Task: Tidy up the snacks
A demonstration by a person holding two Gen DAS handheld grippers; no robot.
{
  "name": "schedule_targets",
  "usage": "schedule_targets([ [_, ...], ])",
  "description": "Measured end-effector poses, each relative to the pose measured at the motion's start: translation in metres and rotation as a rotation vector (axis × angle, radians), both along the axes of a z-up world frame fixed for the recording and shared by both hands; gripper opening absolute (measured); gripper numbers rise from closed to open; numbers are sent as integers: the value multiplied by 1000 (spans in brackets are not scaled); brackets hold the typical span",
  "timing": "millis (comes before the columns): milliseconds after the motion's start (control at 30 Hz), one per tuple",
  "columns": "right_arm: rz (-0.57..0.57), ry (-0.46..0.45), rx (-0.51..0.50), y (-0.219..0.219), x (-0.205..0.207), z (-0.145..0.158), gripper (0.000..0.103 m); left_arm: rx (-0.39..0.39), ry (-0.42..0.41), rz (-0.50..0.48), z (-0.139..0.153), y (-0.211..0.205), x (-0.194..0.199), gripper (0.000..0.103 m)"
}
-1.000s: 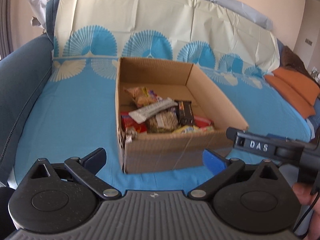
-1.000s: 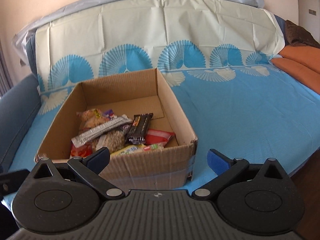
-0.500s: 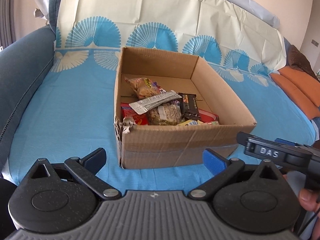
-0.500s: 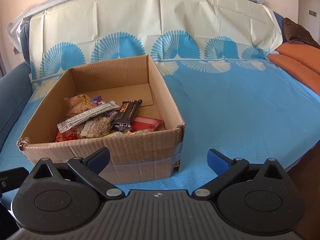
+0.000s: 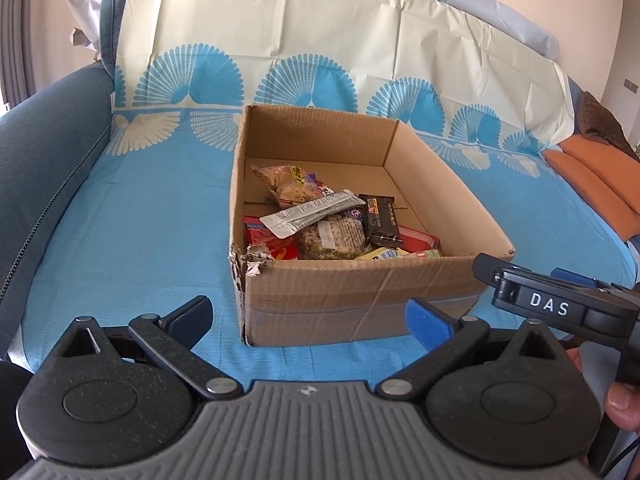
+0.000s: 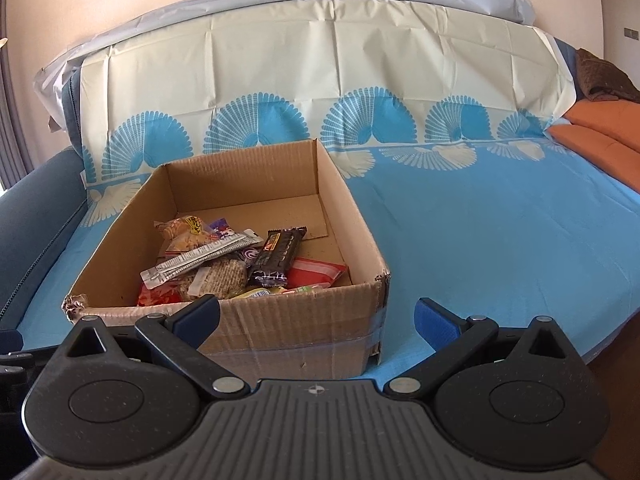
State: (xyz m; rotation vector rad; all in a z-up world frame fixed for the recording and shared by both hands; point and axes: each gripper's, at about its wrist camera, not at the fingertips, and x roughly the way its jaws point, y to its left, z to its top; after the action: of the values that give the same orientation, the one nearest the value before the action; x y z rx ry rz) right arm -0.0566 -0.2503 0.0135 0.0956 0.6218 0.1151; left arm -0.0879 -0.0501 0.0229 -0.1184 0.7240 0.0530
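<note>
My left tongs (image 5: 308, 322) are spread wide with nothing between the blue tips, hovering short of the cardboard box (image 5: 360, 300) on the blue-covered sofa (image 5: 140, 220). The box's torn near-left corner (image 5: 250, 260) hides part of the red packet (image 5: 272, 240) behind it. Inside, the snacks lie heaped at the near left: a silver wrapper (image 5: 312, 214) across a grain bar (image 5: 332, 236), a dark chocolate bar (image 5: 380, 218) beside it, and a yellow packet (image 5: 380, 254) I can only see the edge of behind the front wall. My right tongs (image 6: 316, 318) are equally wide apart and empty, their left tip overlapping the box front in view. Whether that tip touches the cardboard, I cannot tell.
</note>
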Motion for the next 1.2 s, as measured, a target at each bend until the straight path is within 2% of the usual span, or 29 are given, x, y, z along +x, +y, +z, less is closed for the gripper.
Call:
schedule_targets([
  [1200, 18, -3, -11, 6, -2, 0, 102, 0, -29, -20, 5, 0, -8, 103],
])
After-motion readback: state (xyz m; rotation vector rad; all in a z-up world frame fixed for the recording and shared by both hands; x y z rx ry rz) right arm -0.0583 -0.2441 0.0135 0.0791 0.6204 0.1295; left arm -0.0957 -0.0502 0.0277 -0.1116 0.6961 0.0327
